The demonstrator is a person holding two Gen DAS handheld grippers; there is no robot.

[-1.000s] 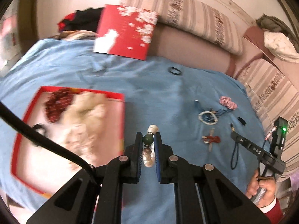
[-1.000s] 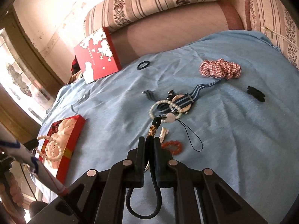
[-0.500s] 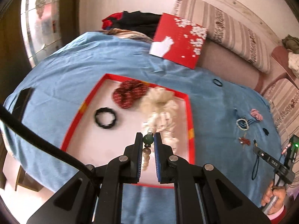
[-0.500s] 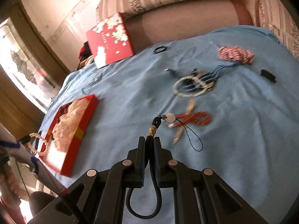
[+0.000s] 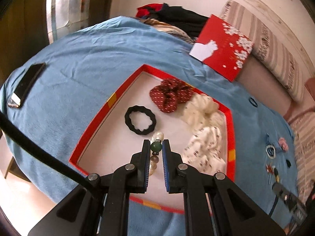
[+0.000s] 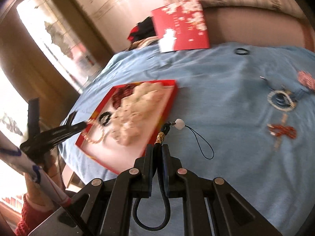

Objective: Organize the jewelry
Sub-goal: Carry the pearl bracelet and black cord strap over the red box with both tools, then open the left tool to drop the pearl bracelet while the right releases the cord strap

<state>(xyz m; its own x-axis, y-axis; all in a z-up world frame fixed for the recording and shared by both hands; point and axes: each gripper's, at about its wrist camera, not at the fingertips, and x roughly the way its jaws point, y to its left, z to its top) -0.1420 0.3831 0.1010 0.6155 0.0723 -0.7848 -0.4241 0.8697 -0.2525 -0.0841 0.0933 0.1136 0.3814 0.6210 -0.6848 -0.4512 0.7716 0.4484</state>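
Observation:
My left gripper (image 5: 156, 147) is shut on a pearl bracelet with a green bead (image 5: 156, 146), held above the red-rimmed box (image 5: 94, 123). The box holds a black hair tie (image 5: 140, 122), a dark red scrunchie (image 5: 170, 96) and white scrunchies (image 5: 204, 116). My right gripper (image 6: 157, 151) is shut on a black cord charm (image 6: 160, 137) with a white bead (image 6: 179, 123), over the blue cloth just right of the box (image 6: 167, 106). The left gripper (image 6: 78, 126) shows there over the box, with the bracelet hanging from it.
On the blue cloth lie a white bead bracelet (image 6: 280, 99), a red bracelet (image 6: 282, 130), a pink scrunchie (image 6: 306, 78) and a small black ring (image 6: 241, 51). A red lid (image 5: 222, 47) leans on the striped cushion. A phone (image 5: 26, 84) lies at the far left.
My left gripper carried the bracelet left, from over the cloth to over the box. My right gripper moved left with the cord charm, nearer the box.

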